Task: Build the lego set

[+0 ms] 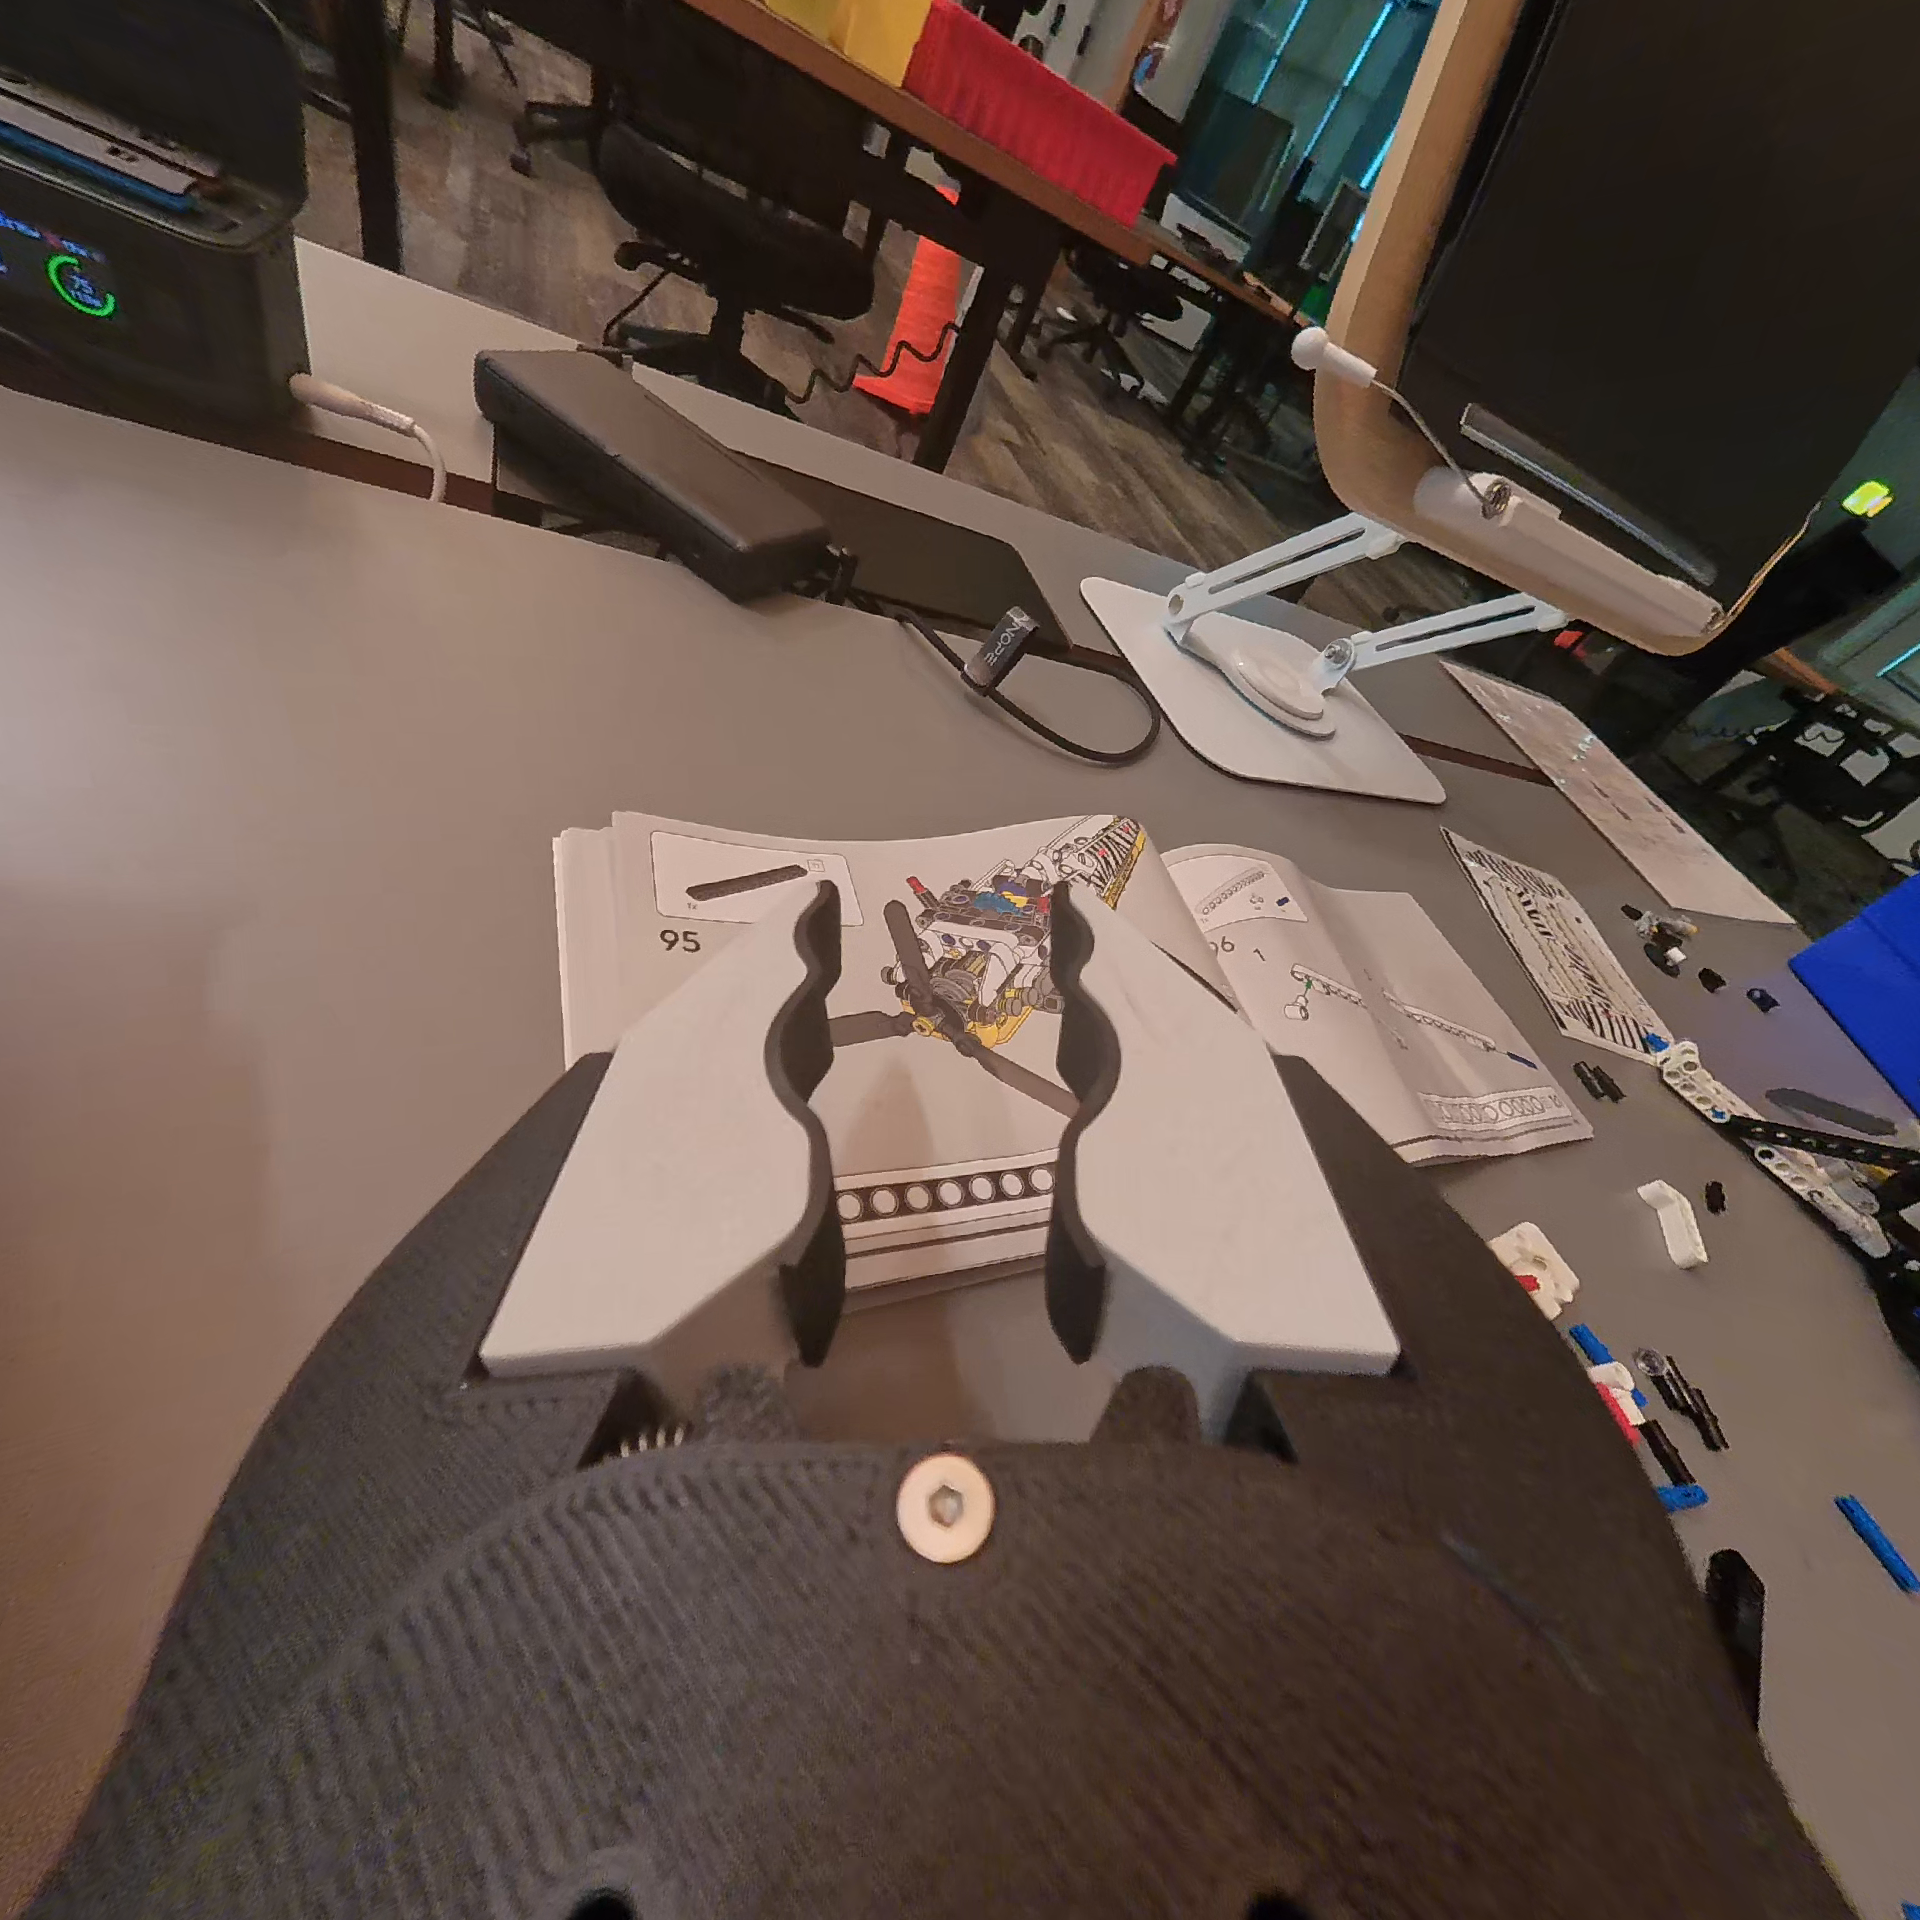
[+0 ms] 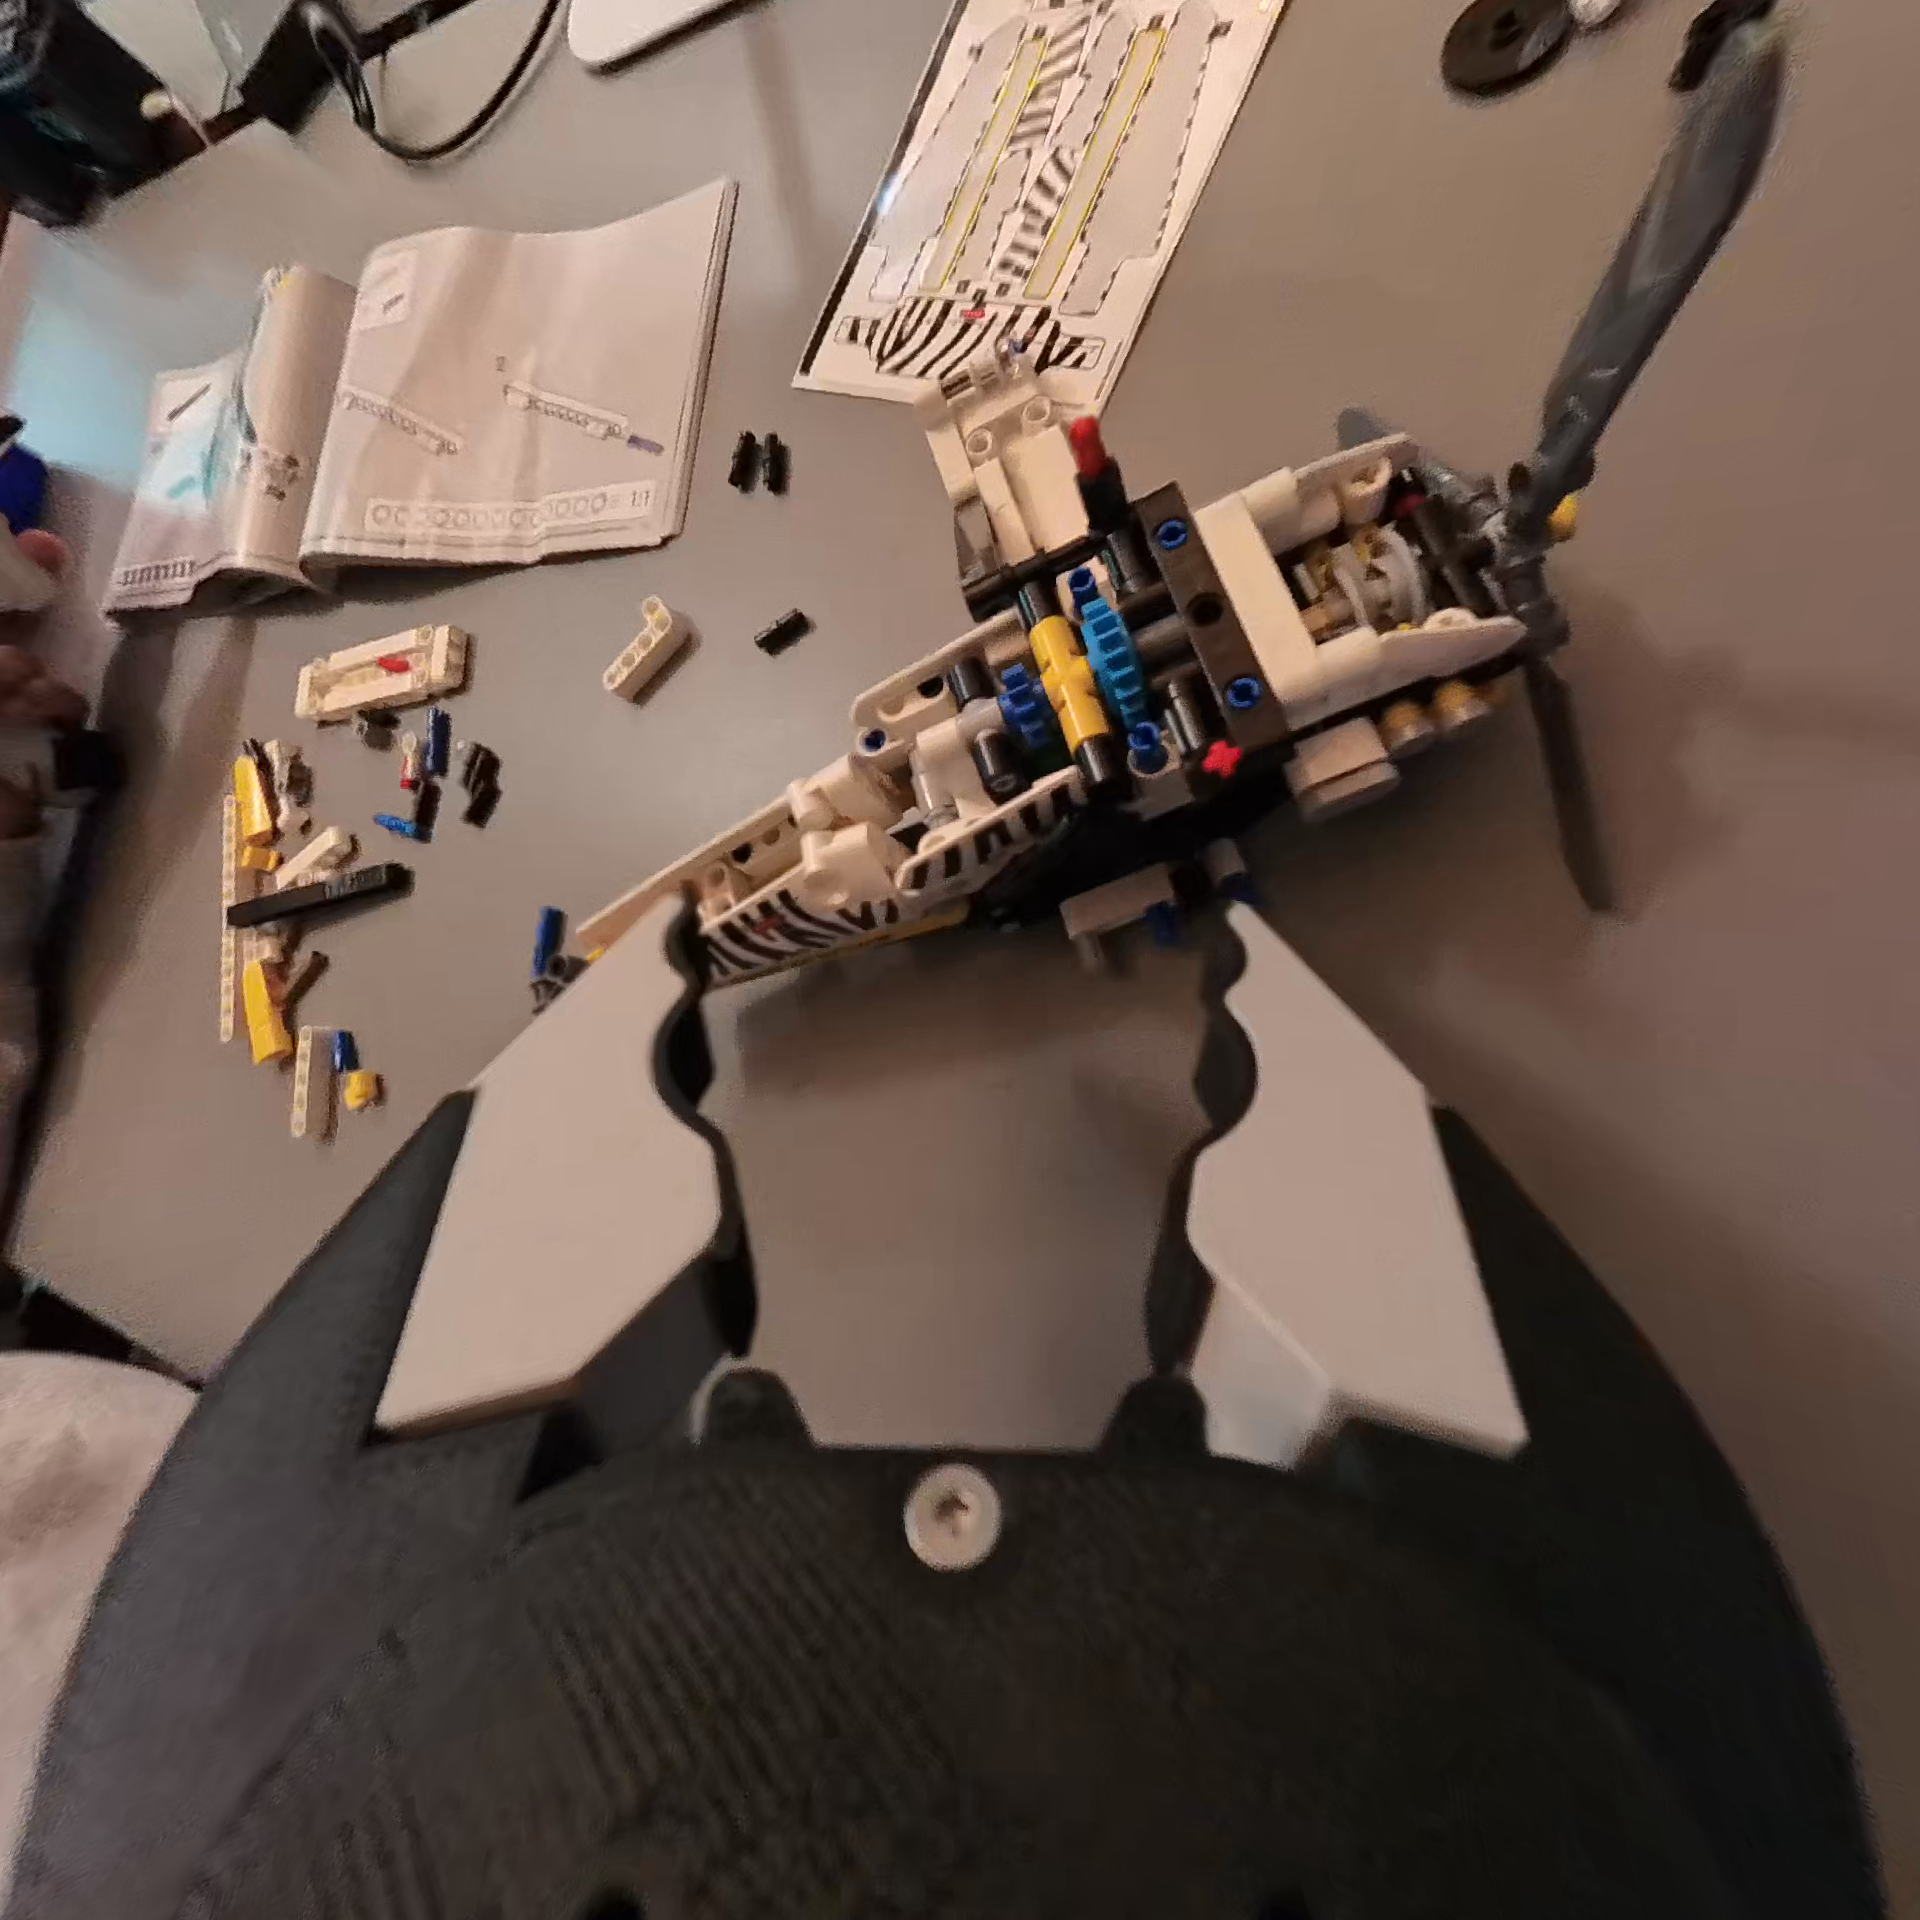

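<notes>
Grey table (image 1: pixel 312 790) carries the work, with office chairs and other desks in the background of the left wrist view. Left gripper (image 1: pixel 945 925): jaws parted to a moderate gap, nothing between them, hovering above the open instruction booklet (image 1: pixel 883 997), which lies directly ahead of and beneath its fingertips. To the right of this gripper: a sticker sheet (image 1: pixel 1558 935) and scattered loose pieces (image 1: pixel 1673 1226). Farther ahead: a black power adapter (image 1: pixel 644 468) and a white stand (image 1: pixel 1268 686) carrying a tilted dark screen (image 1: pixel 1662 260). Right gripper (image 2: pixel 961 925): jaws spread wide, holding nothing. Partly built lego plane (image 2: pixel 1143 675), white with zebra-striped panels and a grey propeller (image 2: pixel 1642 291), rests on the table just ahead of the fingertips; its striped tail end lies at the tip of the left finger (image 2: pixel 613 1091), contact cannot be determined. Loose pieces (image 2: pixel 312 852) lie in a cluster to the left of this gripper, the booklet (image 2: pixel 499 395) beyond them, the sticker sheet (image 2: pixel 1039 187) ahead.
</notes>
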